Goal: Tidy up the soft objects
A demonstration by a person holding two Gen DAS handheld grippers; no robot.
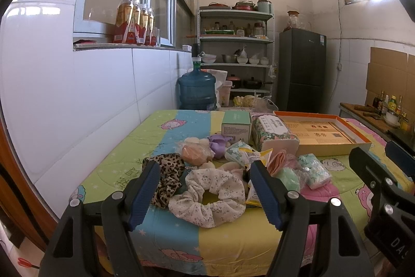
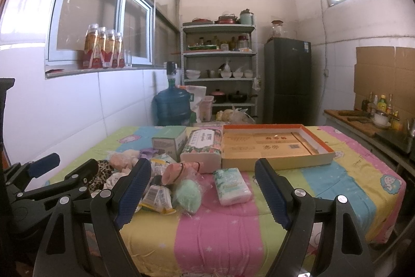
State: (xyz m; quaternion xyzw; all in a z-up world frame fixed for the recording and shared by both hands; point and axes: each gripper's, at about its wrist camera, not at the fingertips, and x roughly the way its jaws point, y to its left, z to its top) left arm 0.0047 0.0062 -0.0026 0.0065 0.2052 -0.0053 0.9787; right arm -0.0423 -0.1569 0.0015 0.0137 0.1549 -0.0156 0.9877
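A heap of soft things lies on the striped tablecloth (image 1: pixel 181 232). In the left wrist view a cream floral scrunchie (image 1: pixel 207 201) sits nearest, with a leopard scrunchie (image 1: pixel 166 173) to its left and a peach puff (image 1: pixel 193 155) behind. My left gripper (image 1: pixel 205 195) is open, held just short of the cream scrunchie, nothing between its fingers. In the right wrist view my right gripper (image 2: pixel 203 191) is open too, over a green puff (image 2: pixel 186 194), a small tissue pack (image 2: pixel 232 186) and a yellow snack packet (image 2: pixel 155 197). An open orange-rimmed box (image 2: pixel 275 147) stands behind.
A floral tissue pack (image 2: pixel 202 149) and a green carton (image 2: pixel 168 142) stand mid-table. Beyond the table are a blue water jug (image 2: pixel 172 105), a shelf rack (image 2: pixel 219 69) and a dark fridge (image 2: pixel 288 79). A white tiled wall (image 1: pixel 77 108) runs along the left.
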